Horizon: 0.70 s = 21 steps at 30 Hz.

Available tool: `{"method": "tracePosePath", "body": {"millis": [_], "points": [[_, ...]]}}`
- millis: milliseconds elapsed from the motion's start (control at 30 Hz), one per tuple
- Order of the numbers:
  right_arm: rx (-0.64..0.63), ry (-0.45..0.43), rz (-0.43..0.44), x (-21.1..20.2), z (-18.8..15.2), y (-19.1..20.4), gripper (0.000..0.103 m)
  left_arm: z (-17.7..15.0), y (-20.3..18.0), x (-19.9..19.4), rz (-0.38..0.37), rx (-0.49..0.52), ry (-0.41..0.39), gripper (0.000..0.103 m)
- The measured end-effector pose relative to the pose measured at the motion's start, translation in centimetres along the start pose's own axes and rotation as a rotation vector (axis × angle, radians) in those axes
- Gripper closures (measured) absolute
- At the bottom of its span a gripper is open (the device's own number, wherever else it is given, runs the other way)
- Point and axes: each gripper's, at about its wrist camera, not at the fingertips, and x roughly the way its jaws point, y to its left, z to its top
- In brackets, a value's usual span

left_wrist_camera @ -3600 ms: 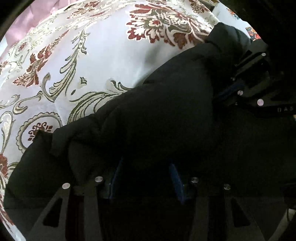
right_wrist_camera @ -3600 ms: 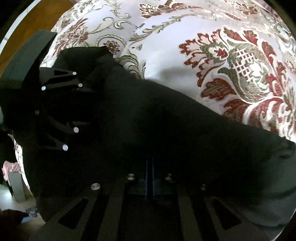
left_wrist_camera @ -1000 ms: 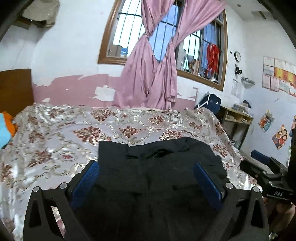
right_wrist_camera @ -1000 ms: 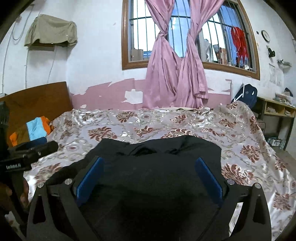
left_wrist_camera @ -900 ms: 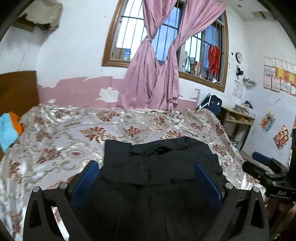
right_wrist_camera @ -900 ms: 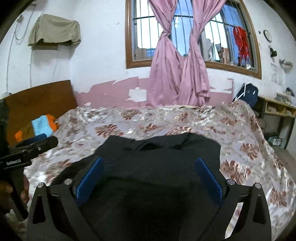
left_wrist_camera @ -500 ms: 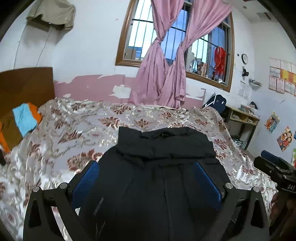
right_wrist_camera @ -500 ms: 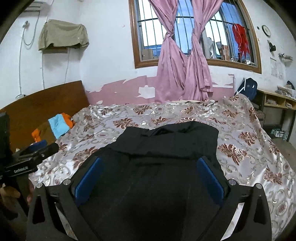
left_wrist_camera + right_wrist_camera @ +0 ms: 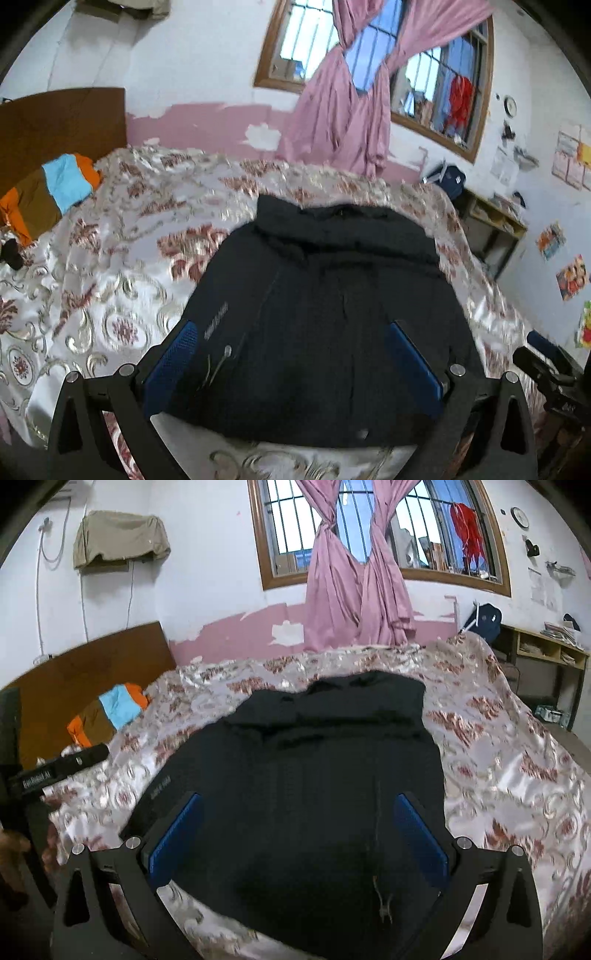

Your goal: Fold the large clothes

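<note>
A large black jacket (image 9: 325, 306) lies folded on the floral bedspread (image 9: 110, 280), collar end toward the window. It also shows in the right wrist view (image 9: 314, 775). My left gripper (image 9: 291, 350) is open and empty, held above the jacket's near edge. My right gripper (image 9: 299, 830) is open and empty too, above the same near edge. The right gripper's body shows at the far right of the left wrist view (image 9: 546, 373). The left gripper's body shows at the left of the right wrist view (image 9: 55, 768).
A folded orange, blue and brown garment (image 9: 107, 712) lies by the wooden headboard (image 9: 96, 657). A window with pink curtains (image 9: 354, 572) is behind the bed. A desk with shelves (image 9: 546, 653) stands at the right.
Both grippers let go of the jacket, opened, and drew back and up. More of the jacket and bed now shows in both views.
</note>
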Motion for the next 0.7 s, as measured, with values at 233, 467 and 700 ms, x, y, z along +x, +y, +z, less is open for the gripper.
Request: {"method": "tracePosePath", "body": {"millis": [233, 467, 700], "points": [[-0.019, -0.019, 0.025, -1.3, -4.5, -0.3, 0.002, -5.8, 1.1, 1.9, -0.025, 0.111, 0.111, 0.000], [-0.230, 0.055, -0.123, 0.2, -7.8, 2.3, 0.002, -9.7, 1.4, 4.3, 0.042, 0.248, 0.241, 0.000], [-0.182, 0.144, -0.201, 2.3, -8.9, 0.0, 0.002, -11.9, 0.9, 4.4, 0.140, 0.362, 0.174, 0.000]]}}
